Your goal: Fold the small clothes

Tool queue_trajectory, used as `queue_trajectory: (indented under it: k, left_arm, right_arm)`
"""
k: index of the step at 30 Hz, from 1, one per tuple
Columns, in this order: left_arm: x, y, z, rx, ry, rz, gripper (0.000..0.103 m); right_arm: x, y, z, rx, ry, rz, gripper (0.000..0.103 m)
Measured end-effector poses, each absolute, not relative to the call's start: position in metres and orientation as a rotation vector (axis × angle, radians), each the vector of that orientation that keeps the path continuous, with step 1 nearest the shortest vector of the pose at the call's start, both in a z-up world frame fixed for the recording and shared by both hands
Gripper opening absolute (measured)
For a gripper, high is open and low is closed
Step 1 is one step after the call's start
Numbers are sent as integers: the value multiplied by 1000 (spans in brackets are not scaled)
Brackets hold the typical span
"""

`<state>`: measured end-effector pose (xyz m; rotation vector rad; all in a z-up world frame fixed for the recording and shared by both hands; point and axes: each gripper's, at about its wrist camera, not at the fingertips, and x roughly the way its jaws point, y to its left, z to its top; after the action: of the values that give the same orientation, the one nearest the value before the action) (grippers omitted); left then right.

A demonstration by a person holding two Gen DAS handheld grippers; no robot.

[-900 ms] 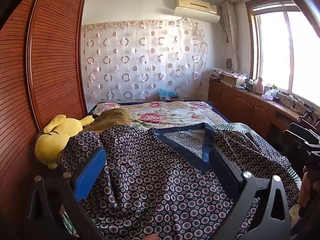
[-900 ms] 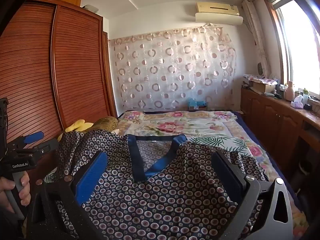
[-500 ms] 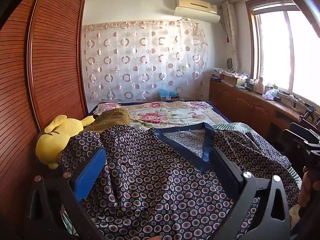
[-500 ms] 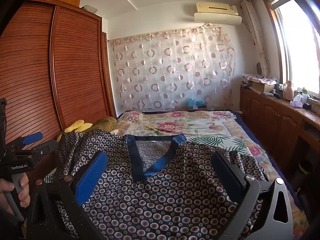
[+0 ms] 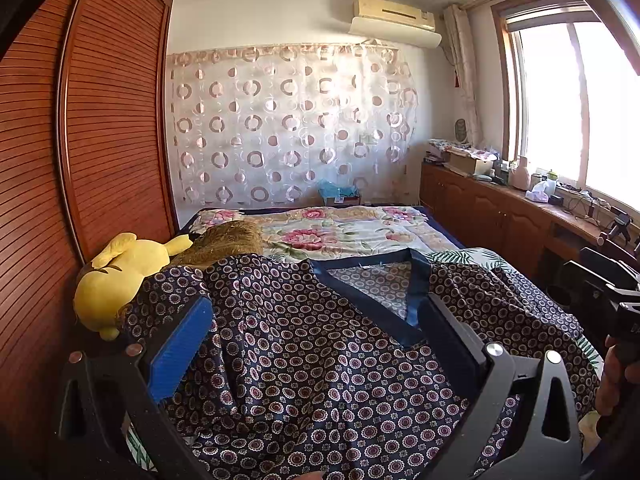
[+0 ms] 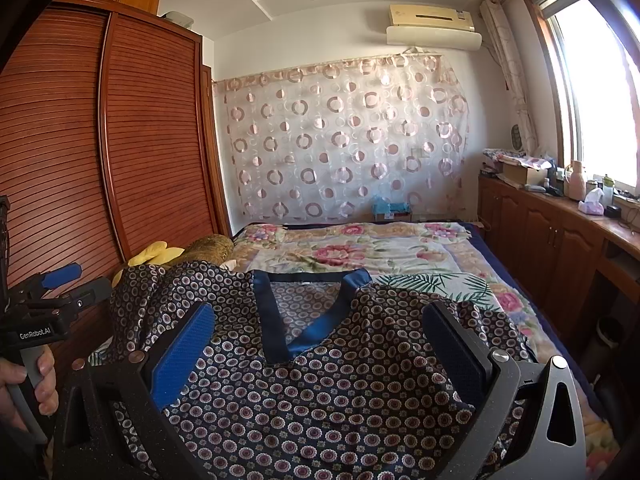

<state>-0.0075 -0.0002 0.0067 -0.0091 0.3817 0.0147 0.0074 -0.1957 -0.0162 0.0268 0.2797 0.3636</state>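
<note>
A dark navy top [image 5: 320,364] with a small round flower print and a plain blue V-neck band [image 5: 372,308] lies spread on the bed, rumpled, neck away from me. In the right wrist view the same top [image 6: 332,396] fills the foreground, its neck band [image 6: 280,320] in the middle. My left gripper [image 5: 316,336] hovers over the top's left half, jaws wide open, nothing between them. My right gripper [image 6: 320,340] hangs open above the top's middle. The right gripper's body [image 5: 616,300] shows at the left view's right edge, the left gripper's body [image 6: 52,304] at the right view's left edge.
The bed carries a floral quilt [image 5: 344,232] behind the top. A yellow plush toy [image 5: 116,276] and a brown furry thing [image 5: 228,240] lie at the bed's left side against a slatted wooden wardrobe [image 5: 100,140]. A cluttered wooden cabinet [image 5: 500,208] runs under the window at right.
</note>
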Motion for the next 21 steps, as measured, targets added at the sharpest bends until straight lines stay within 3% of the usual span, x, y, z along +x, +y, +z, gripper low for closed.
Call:
queue_trajectory:
  k: [21]
  left_arm:
    - [-8, -1, 7, -7, 382, 15, 103]
  right_arm:
    - [6, -195, -16, 28, 280, 364, 103]
